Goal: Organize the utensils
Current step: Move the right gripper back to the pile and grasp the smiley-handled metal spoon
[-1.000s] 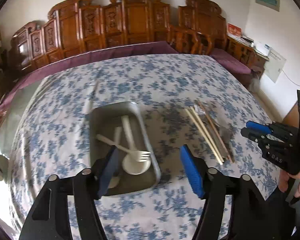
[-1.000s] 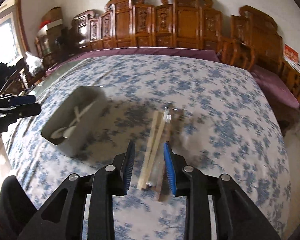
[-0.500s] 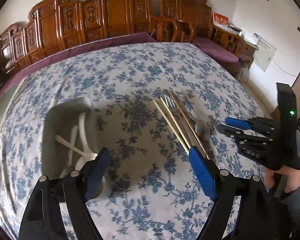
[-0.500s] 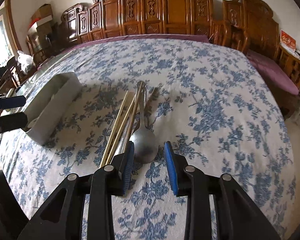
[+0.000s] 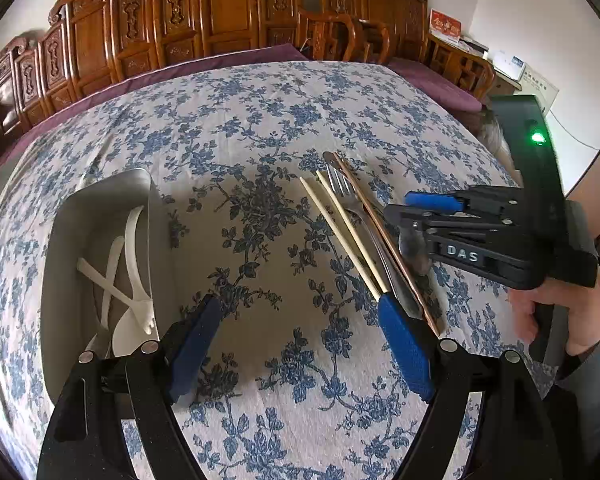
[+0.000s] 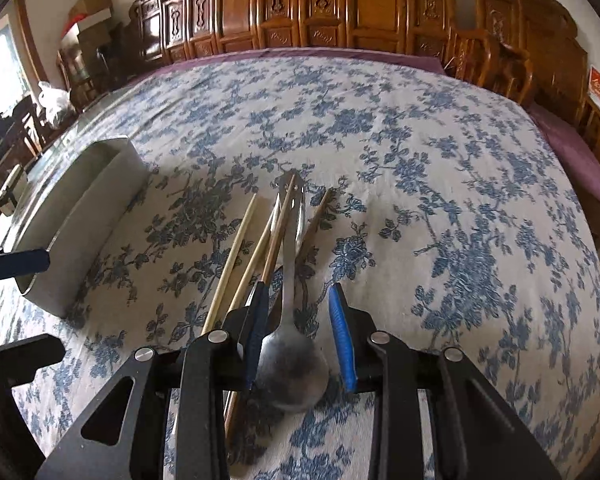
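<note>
My right gripper (image 6: 296, 336) is hanging low over the spoon (image 6: 292, 372), with the bowl sitting between the blue pads – no squeeze that I can see, so it's released. The spoon lies on the floral surface (image 6: 440, 200) in a bundle with the chopsticks (image 6: 236, 256) and fork (image 5: 342, 192). My left gripper (image 5: 304, 340) is spread wide with nothing in it, between that bundle and the tray (image 5: 100, 200) of white plastic cutlery (image 5: 132, 248).

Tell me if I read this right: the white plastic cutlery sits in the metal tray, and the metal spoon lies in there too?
Not quite. The white plastic cutlery is in the metal tray, but the metal spoon lies on the tablecloth beside the chopsticks, between the right gripper fingers, as the right wrist view shows.
</note>
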